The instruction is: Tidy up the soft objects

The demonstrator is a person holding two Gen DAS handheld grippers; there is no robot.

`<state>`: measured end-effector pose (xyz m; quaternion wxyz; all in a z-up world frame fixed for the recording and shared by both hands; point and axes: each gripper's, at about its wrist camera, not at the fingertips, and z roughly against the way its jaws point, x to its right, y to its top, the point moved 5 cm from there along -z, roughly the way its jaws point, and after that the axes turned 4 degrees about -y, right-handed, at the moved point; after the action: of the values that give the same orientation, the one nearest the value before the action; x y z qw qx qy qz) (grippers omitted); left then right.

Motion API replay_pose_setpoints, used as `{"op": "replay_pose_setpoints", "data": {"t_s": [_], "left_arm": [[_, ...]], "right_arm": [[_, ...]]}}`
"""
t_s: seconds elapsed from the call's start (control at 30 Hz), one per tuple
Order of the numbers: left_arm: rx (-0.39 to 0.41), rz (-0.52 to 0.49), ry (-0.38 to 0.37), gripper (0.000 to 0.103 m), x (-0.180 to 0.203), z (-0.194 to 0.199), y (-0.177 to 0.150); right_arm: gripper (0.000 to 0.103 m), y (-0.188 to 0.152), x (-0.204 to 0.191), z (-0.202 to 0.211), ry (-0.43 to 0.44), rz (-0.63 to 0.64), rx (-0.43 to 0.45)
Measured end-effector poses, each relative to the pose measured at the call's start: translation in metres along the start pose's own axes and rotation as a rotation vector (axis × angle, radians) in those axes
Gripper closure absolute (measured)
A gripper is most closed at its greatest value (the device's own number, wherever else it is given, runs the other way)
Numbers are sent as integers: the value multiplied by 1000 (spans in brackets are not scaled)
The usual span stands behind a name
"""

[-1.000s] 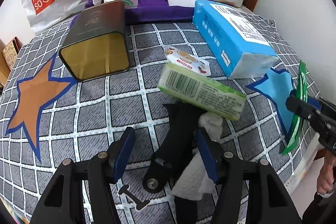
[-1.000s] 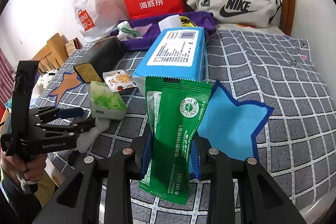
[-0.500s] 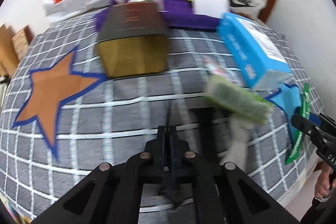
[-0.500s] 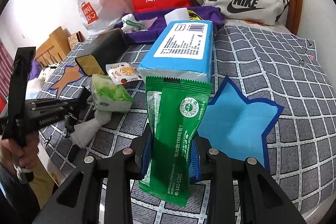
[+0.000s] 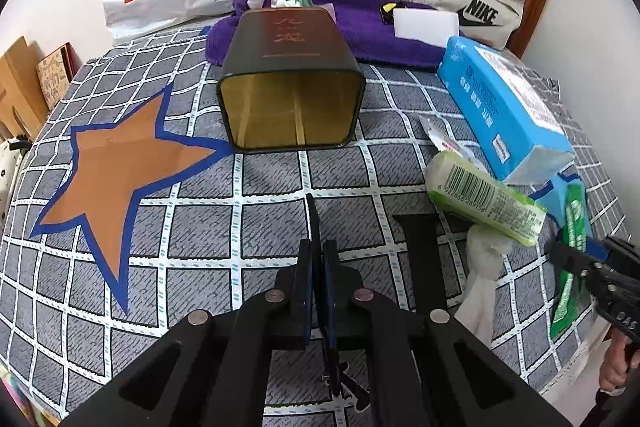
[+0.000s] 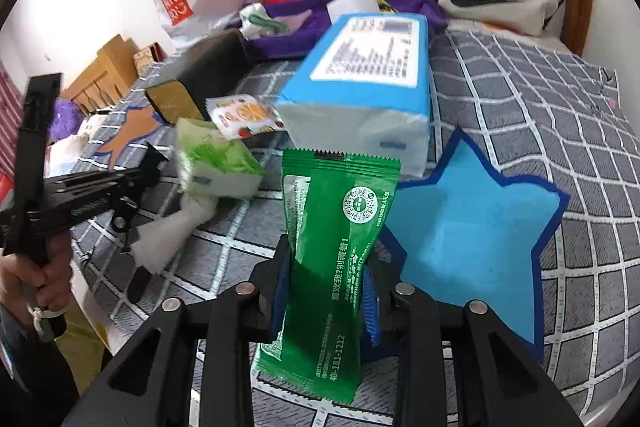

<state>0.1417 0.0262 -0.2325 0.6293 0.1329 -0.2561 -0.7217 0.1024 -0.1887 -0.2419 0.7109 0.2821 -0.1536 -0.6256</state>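
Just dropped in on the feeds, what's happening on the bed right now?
A person is sorting soft items on a checked bedspread with two handheld grippers. The right gripper is shut on a green sachet, held upright above the blue star patch. The left gripper is shut on a thin black strap, pointing toward the open dark tin lying on its side. A blue tissue pack, a green tissue pack and a white cloth lie on the bedspread.

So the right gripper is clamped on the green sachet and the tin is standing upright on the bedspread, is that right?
Not quite. The right gripper does clamp the green sachet, but the tin lies on its side, open mouth toward the camera, as the left wrist view shows.
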Motion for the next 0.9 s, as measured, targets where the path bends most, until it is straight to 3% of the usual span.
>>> {"op": "replay_pose_setpoints", "data": {"t_s": [0.47,0.77,0.9], "left_arm": [[50,36,9,98,0,32,18],[87,62,29,98,-5,51,42],[115,77,-3,98,-8,59,54]], "right_arm": [[75,18,-7,28,36,33,32],[75,49,-7,46,33,44,79],[75,62,-12,50,59,54,83]]}}
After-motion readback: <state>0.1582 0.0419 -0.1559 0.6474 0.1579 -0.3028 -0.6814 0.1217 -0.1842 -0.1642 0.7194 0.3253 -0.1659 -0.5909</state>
